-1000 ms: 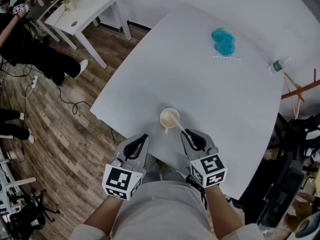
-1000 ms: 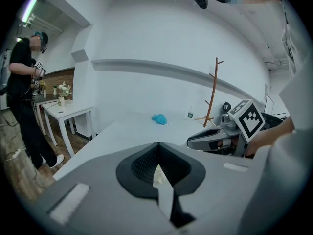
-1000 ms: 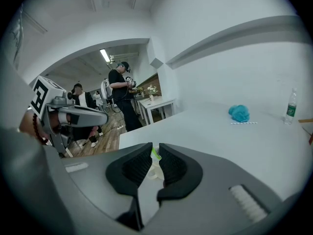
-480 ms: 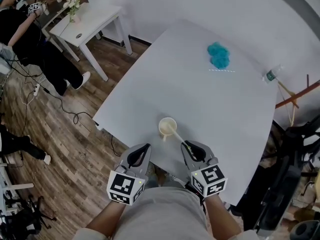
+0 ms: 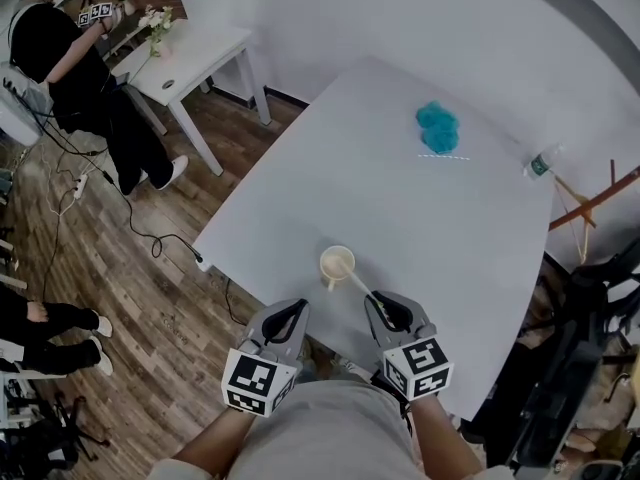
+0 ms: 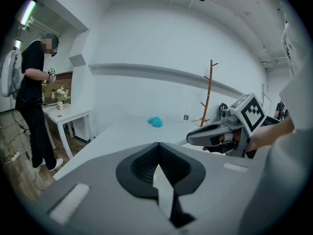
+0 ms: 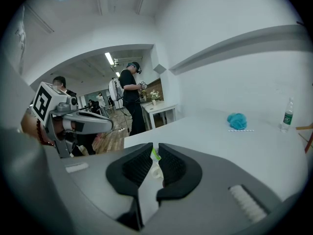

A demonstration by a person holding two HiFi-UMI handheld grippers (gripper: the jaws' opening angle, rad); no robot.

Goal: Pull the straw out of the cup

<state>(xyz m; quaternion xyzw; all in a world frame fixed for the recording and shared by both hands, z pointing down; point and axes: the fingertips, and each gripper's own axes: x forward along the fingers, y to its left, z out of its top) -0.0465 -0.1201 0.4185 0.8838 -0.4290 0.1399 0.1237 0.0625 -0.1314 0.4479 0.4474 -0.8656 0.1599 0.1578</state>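
A cream cup [image 5: 337, 264] stands upright near the front edge of the white table [image 5: 400, 198]. A pale straw [image 5: 357, 281] leans out of its mouth toward me. My right gripper [image 5: 380, 303] is shut on the straw's near end, and the green-tipped straw [image 7: 155, 154] shows pinched between its pads in the right gripper view. My left gripper [image 5: 293, 313] hangs to the left of the cup at the table's edge, apart from it. Its jaws meet at the tips with nothing between them [image 6: 157, 148].
A blue cloth [image 5: 437, 128] and a thin striped straw [image 5: 443, 155] lie at the table's far side, with a bottle [image 5: 540, 164] at the far right corner. A white side table [image 5: 190, 53] and a person [image 5: 70, 58] are on the left, over wooden floor.
Both grippers sit a little lower in the head view and the cup has shifted down with the view. The right gripper still holds the straw, which still leans from the cup.
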